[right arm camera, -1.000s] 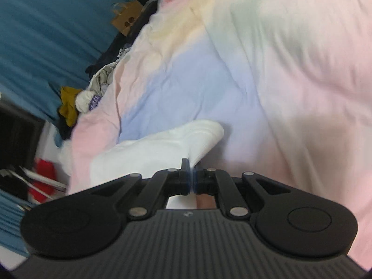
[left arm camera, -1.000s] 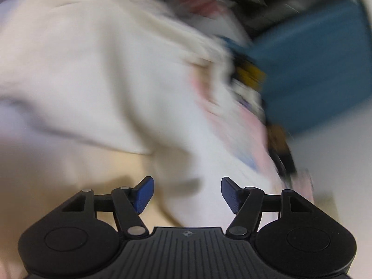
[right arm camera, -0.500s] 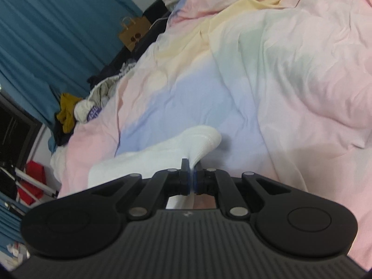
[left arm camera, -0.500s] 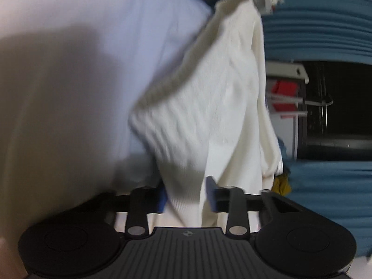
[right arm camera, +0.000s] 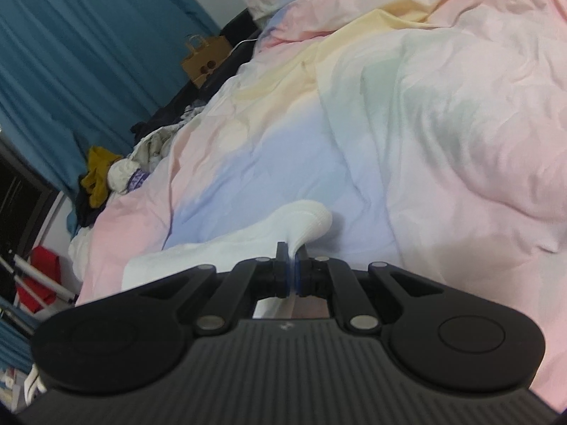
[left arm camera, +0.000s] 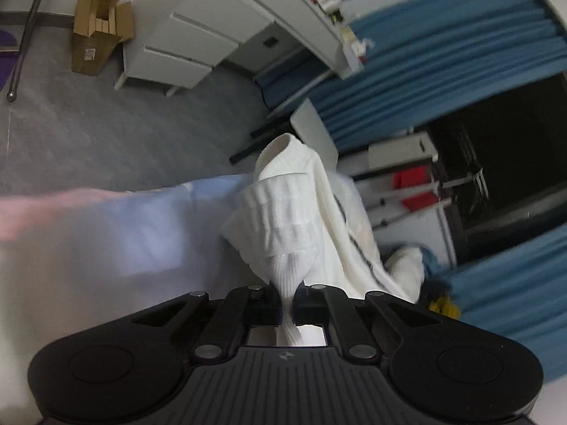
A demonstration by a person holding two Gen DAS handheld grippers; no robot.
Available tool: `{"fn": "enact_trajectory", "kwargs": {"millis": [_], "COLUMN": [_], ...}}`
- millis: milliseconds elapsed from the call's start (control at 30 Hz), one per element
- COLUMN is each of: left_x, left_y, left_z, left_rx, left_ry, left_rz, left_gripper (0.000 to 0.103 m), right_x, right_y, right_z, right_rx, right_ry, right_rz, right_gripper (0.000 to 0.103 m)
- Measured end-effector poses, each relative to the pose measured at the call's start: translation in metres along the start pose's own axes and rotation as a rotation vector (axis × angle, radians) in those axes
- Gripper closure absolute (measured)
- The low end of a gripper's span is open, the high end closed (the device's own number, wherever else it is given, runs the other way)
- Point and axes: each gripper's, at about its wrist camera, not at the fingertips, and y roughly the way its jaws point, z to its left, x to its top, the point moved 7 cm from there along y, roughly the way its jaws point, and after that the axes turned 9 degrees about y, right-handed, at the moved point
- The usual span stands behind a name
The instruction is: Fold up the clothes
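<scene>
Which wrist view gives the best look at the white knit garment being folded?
The left wrist view: the white knit garment hangs from the shut left gripper, showing ribbing and a dark stripe. The right wrist view shows only a rounded end pinched in the right gripper over the pastel duvet.

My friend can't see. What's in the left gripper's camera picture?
The left gripper is shut on a white ribbed garment, lifted above a pastel bedsheet. Behind are a grey floor, white drawers, a cardboard box and blue curtains.
</scene>
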Motion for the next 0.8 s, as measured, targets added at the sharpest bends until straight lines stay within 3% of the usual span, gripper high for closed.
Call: {"fn": "enact_trajectory", "kwargs": {"millis": [133,300,500,533,633,700,767,800], "left_x": [0.008,0.0,-0.007,-0.006,-0.005,-0.006,-0.014,-0.016], "left_y": [-0.004,-0.014,-0.041,-0.046,-0.062,-0.073,-0.089,-0.095], "left_z": [0.017,0.064,0.076,0.076,0.071,0.066,0.049,0.039], "left_rx": [0.053,0.132,0.073,0.075,0.086,0.094,0.1,0.096], "left_ry": [0.076,0.115,0.14,0.161,0.254,0.323,0.389,0.426], "left_rz": [0.09,0.216,0.238,0.237,0.207,0.178,0.14,0.116], "left_gripper": [0.098,0.097,0.075,0.063,0.047,0.043,0.036,0.034], "right_x": [0.0,-0.018,-0.015,-0.013,-0.006,-0.002,0.0,-0.001], "right_y": [-0.012,0.012,0.002,-0.001,-0.008,-0.014,-0.021,-0.027], "right_z": [0.001,-0.025,-0.02,-0.018,-0.01,-0.005,0.004,0.012], "right_rx": [-0.077,-0.191,-0.163,-0.162,-0.181,-0.196,-0.193,-0.175], "right_ry": [-0.04,-0.085,-0.118,-0.122,-0.178,-0.211,-0.245,-0.268], "right_rz": [-0.04,0.087,0.085,0.071,0.018,-0.023,-0.056,-0.072], "right_gripper": [0.097,0.097,0.093,0.091,0.081,0.067,0.042,0.038]}}
